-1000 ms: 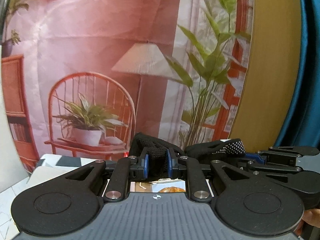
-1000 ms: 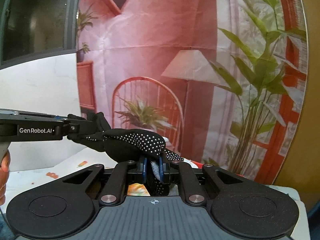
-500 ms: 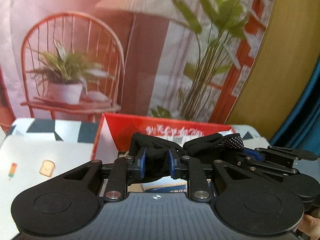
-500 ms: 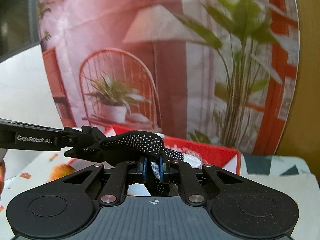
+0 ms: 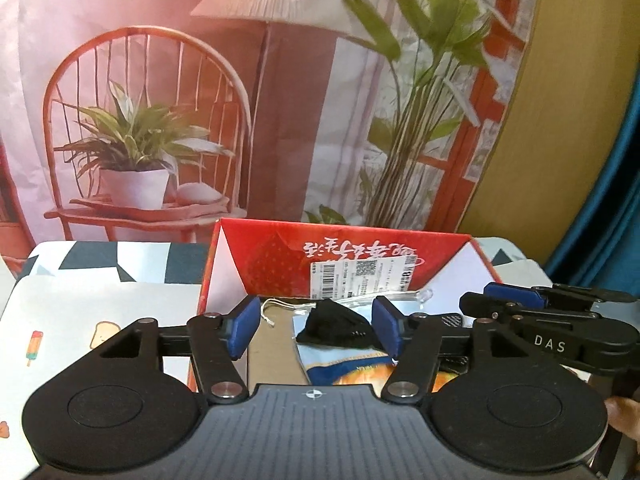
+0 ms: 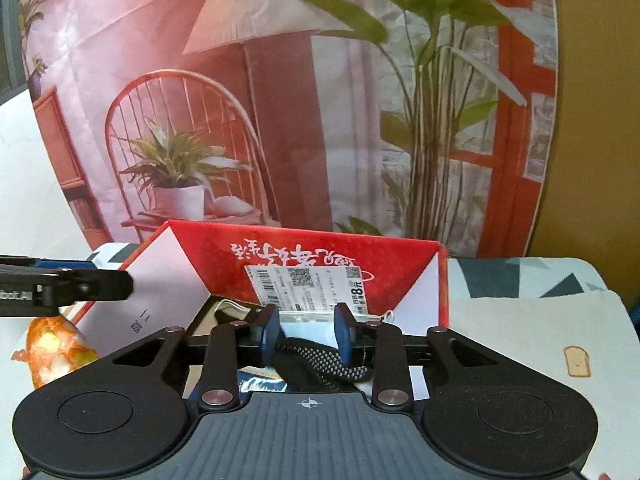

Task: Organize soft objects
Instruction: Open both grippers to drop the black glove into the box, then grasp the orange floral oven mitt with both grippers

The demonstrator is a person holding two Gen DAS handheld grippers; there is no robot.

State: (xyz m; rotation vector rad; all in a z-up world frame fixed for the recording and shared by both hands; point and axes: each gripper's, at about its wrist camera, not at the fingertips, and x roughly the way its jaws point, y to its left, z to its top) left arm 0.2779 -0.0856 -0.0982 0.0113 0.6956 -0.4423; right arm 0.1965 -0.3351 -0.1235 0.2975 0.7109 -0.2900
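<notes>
A second ago we had both grippers clamped on the black dotted glove (image 5: 334,326), held up against the backdrop. Now our left gripper (image 5: 314,326) has spread its blue pads wide and let go, and our right gripper (image 6: 308,330) has parted its pads too. The glove has dropped into the red box (image 5: 276,256), lying between the left pads toward 3 o'clock. Both cameras have tipped downward, so the box, which came into view half a second ago, now fills the middle.
</notes>
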